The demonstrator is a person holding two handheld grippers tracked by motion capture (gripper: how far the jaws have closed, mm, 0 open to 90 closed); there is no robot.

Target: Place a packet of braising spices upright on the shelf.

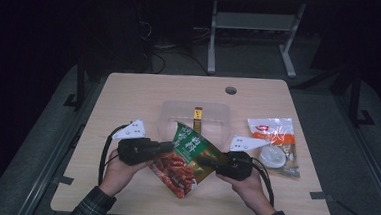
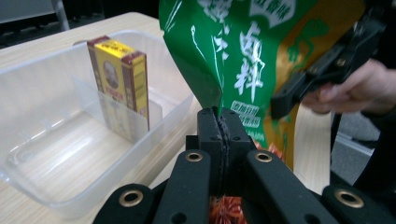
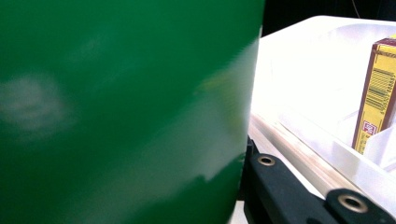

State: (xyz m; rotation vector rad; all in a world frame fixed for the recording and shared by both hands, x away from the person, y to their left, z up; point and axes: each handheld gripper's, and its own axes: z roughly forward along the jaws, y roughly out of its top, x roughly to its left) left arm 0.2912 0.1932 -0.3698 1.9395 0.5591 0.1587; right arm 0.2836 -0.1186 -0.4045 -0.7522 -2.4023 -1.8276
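Green snack bag [image 1: 188, 157] pinched between both grippers' closed fingers, hanging just before the clear tub [image 1: 218, 120].

You're in a dim lab or office: a light wooden desk [image 1: 129, 91] with a cable hole [image 1: 231, 90], floor cables [image 1: 156, 60] and a grey metal stand [image 1: 253, 23] beyond.

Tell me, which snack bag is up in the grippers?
The green and orange foil bag, pinched between the left gripper and right gripper. The white and orange packet just lies on the table.
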